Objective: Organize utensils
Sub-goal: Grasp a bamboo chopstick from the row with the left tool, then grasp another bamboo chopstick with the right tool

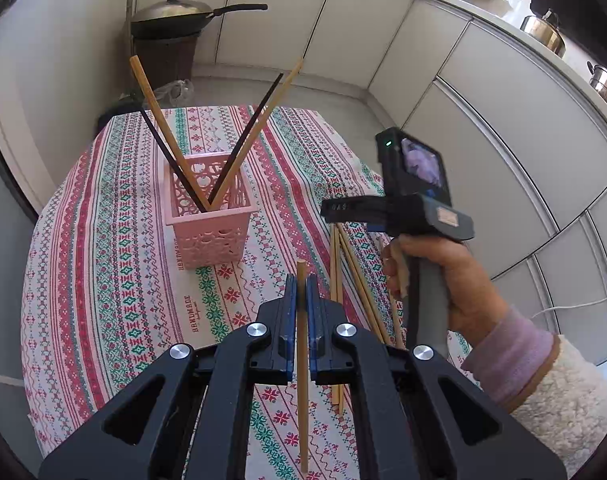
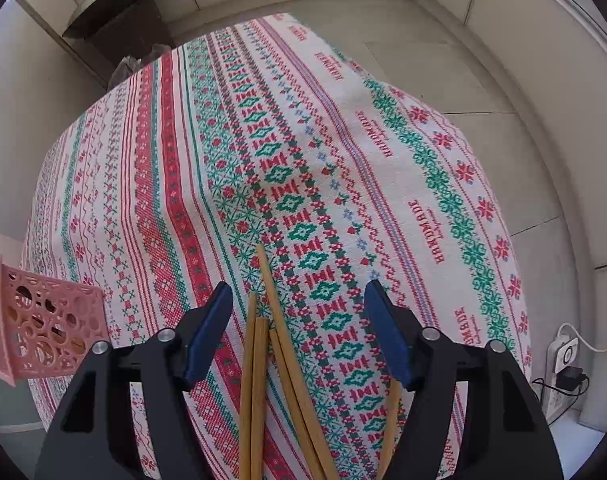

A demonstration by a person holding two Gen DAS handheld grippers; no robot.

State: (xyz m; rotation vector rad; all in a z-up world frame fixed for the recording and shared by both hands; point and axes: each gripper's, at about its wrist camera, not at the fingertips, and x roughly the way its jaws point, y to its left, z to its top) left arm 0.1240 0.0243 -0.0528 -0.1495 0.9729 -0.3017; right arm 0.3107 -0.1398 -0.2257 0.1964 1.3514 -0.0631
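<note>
My left gripper [image 1: 301, 280] is shut on a light wooden chopstick [image 1: 302, 360] and holds it upright above the patterned tablecloth [image 1: 103, 240]. A pink perforated basket [image 1: 209, 220] stands ahead of it with several chopsticks leaning out, some wooden, some dark. It also shows at the left edge of the right wrist view [image 2: 43, 332]. My right gripper [image 2: 297, 300] is open over several loose wooden chopsticks [image 2: 279, 340] lying on the cloth. In the left wrist view the right gripper [image 1: 343, 210] hovers above that same pile [image 1: 349, 280].
A lidded wok [image 1: 171, 16] sits on a dark stand beyond the table's far edge. White cabinets [image 1: 483, 120] run along the right, with pots on the counter. A power strip [image 2: 561, 360] with cables lies on the floor at the right.
</note>
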